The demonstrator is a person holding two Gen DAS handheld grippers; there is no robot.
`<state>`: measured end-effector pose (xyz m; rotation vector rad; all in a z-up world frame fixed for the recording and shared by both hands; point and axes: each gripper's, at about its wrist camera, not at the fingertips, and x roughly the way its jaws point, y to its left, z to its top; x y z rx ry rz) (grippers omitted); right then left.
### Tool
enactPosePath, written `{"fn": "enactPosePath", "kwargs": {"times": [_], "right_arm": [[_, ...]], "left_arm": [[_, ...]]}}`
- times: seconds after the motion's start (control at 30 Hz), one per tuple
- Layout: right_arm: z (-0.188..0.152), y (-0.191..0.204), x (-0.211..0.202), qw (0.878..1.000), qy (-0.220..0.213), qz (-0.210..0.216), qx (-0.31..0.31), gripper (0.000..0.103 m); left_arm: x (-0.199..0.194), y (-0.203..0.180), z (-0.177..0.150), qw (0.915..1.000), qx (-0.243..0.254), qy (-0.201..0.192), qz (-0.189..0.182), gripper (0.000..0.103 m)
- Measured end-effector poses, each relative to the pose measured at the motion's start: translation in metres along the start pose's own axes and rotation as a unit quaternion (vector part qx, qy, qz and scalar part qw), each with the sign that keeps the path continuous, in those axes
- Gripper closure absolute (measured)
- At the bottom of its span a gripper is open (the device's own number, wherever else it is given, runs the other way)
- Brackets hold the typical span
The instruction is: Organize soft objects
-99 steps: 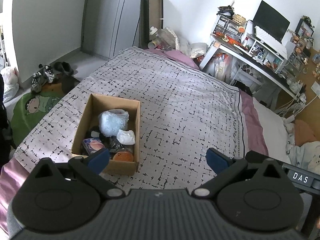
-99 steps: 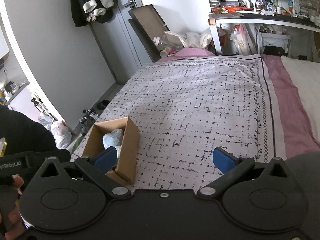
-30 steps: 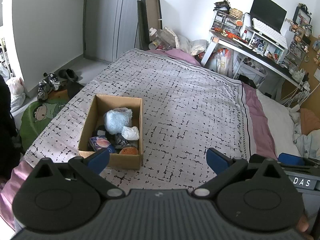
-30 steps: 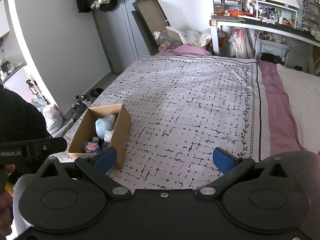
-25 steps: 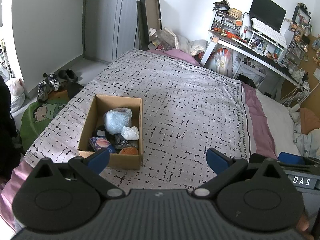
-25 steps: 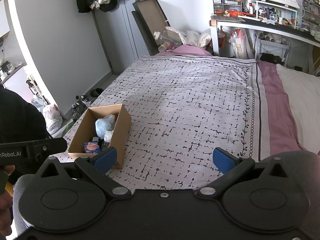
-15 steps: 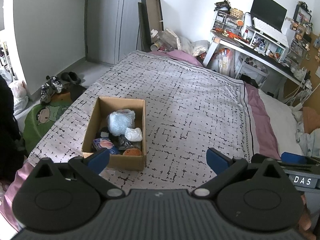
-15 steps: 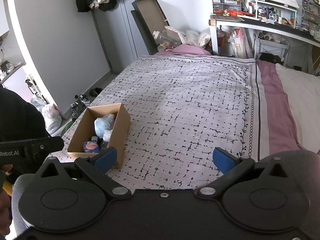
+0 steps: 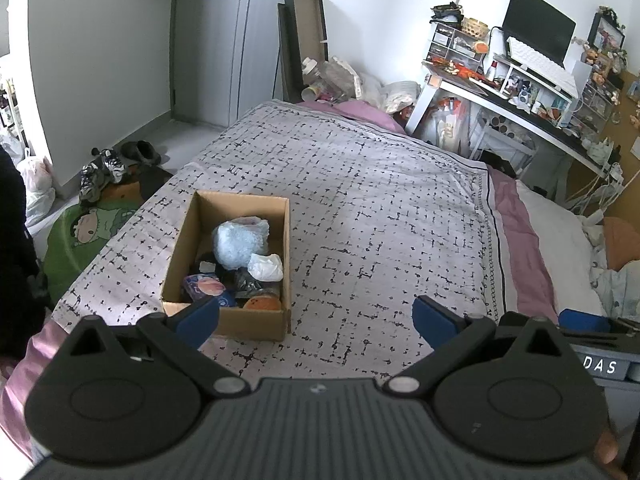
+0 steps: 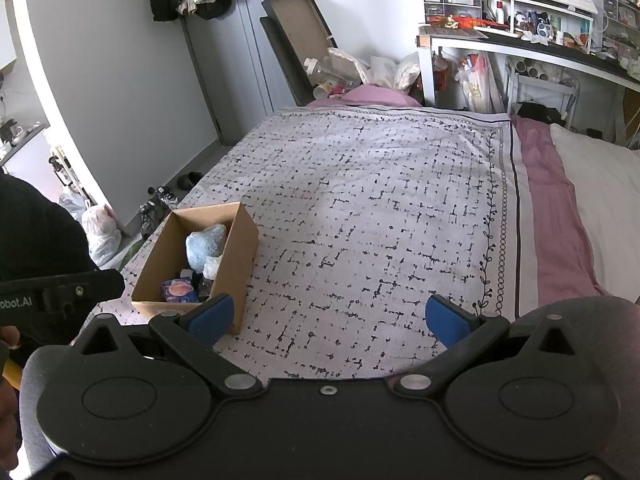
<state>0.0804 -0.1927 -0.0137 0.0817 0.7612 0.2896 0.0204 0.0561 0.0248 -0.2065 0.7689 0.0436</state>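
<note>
An open cardboard box (image 9: 286, 242) sits on the patterned bedspread (image 9: 360, 208) near the bed's left front corner; it also shows in the right wrist view (image 10: 240, 256). Inside lie a pale blue fluffy toy (image 9: 236, 246), a crumpled white cloth (image 9: 266, 267), an orange round item (image 9: 262, 303) and a purple packet (image 9: 202, 286). My left gripper (image 9: 316, 318) is open and empty, held above the bed just in front of the box. My right gripper (image 10: 328, 318) is open and empty, to the right of the box.
A cluttered desk (image 9: 520, 92) with a monitor stands at the back right. A folded board (image 9: 298, 44) leans on the far wall. Shoes (image 9: 100, 172) and a green mat (image 9: 80, 232) lie on the floor at left. White pillows (image 10: 600, 184) lie at right.
Both grippers have drawn back and risen a little, so the box appears slightly farther away. Both stay open and empty. The box's contents have not moved.
</note>
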Motion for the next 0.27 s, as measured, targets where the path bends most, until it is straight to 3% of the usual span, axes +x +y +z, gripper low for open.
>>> {"fn": "enactPosePath", "kwargs": {"times": [0.27], "right_arm": [[-0.0016,-0.0022,0.0059,1.000,0.000,-0.002,0.003,0.000]], "left_arm": [[0.0024,-0.0027,-0.0012,0.9999,0.005,-0.005,-0.008,0.001]]}}
